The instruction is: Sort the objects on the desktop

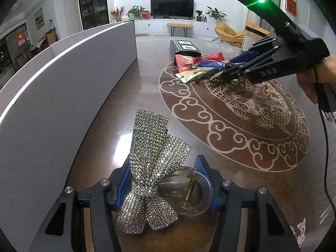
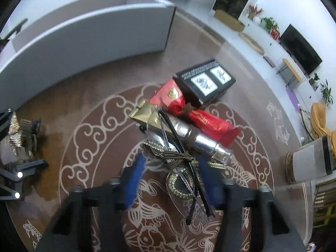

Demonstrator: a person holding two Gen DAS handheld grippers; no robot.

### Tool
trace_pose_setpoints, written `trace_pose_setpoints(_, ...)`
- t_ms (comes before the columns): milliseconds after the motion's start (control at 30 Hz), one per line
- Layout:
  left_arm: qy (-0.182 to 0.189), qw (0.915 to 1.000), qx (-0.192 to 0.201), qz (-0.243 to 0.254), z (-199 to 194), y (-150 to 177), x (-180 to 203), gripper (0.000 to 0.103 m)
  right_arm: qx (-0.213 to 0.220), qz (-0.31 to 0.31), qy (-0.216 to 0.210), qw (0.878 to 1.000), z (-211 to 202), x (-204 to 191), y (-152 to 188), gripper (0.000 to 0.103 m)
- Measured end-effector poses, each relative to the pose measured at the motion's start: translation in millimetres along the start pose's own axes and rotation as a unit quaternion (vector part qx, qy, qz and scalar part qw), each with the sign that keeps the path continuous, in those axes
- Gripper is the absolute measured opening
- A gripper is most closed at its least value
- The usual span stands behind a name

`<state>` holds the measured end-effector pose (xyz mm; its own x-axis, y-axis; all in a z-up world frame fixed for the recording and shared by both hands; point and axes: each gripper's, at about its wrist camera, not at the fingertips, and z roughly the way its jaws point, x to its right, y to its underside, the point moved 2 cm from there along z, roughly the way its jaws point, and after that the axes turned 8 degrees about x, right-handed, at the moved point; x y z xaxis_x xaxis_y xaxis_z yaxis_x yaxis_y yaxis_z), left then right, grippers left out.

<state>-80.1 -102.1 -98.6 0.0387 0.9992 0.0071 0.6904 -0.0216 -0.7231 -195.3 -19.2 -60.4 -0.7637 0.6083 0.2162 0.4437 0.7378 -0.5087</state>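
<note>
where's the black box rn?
The black box lies at the far end of the pile, touching the red packet, near the end of the grey divider panel; left wrist view shows it centre-right.

The right wrist view is motion-blurred, smearing the right hand-held gripper [image 2: 168, 180] and the glasses [image 2: 184, 180] between its fingers.

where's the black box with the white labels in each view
Left wrist view: the black box lies far across the table, upper centre, behind the red packets.
Right wrist view: the box sits above centre, just beyond the red packets.
Shared landmark: the grey divider panel.
</note>
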Motion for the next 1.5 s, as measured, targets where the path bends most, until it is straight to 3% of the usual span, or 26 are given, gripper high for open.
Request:
trace_pose_setpoints(33, 0.001, 1.0000, 0.000, -0.001, 0.1, 0.2, 0.0, 0.057, 0.002, 0.006, 0.001, 1.000, -0.5, 1.1, 0.8, 0.025)
trace_pose_setpoints(200, 0.002, 1.0000, 0.001, -0.002, 1.3, 0.1, 0.3, 0.057, 0.020, 0.050, 0.012, 0.998, -21.7, 8.7, 15.9, 0.023)
trace_pose_setpoints(267, 0.003, 1.0000, 0.001, -0.004, 1.8, -0.1, 0.3, 0.057, 0.036, 0.096, 0.010, 0.995, -41.2, 12.1, 30.9, 0.023)
trace_pose_setpoints(400, 0.002, 1.0000, 0.001, -0.003, 2.9, -0.5, 1.2, 0.057, 0.046, 0.182, 0.033, 0.982, -79.5, 0.6, 89.2, 0.023)
trace_pose_setpoints(567, -0.001, 1.0000, 0.000, 0.000, 3.5, -0.4, 2.2, 0.057, 0.047, 0.279, 0.043, 0.958, -88.3, -27.9, 159.2, 0.025)
trace_pose_setpoints(600, -0.002, 1.0000, 0.000, 0.002, 3.7, -0.3, 3.1, 0.058, 0.054, 0.292, 0.048, 0.954, -89.8, -31.5, 167.9, 0.028)
trace_pose_setpoints(633, -0.003, 1.0000, -0.001, 0.004, 4.4, -0.2, 4.0, 0.067, 0.064, 0.306, 0.056, 0.948, -90.1, -34.5, 176.9, 0.045)
trace_pose_setpoints(667, -0.006, 0.9999, -0.006, 0.006, 6.0, 0.1, 4.9, 0.080, 0.073, 0.309, 0.061, 0.946, -91.9, -38.9, 179.2, 0.070)
trace_pose_setpoints(733, -0.011, 0.9998, -0.009, 0.010, 7.7, -0.2, 6.4, 0.085, 0.081, 0.301, 0.083, 0.946, -92.1, -41.4, 180.4, 0.091)
trace_pose_setpoints(933, -0.009, 0.9998, -0.019, -0.002, 11.2, 0.7, 2.3, 0.091, 0.079, 0.266, 0.080, 0.957, -76.6, -40.2, 174.2, 0.095)
trace_pose_setpoints(1033, -0.010, 0.9997, -0.022, -0.001, 12.4, 0.5, 2.9, 0.095, 0.072, 0.258, 0.072, 0.961, -74.6, -43.9, 173.9, 0.103)
trace_pose_setpoints(1500, -0.012, 0.9996, -0.027, -0.002, 14.5, 0.3, 3.2, 0.101, 0.073, 0.258, 0.073, 0.961, -75.1, -45.6, 173.8, 0.103)
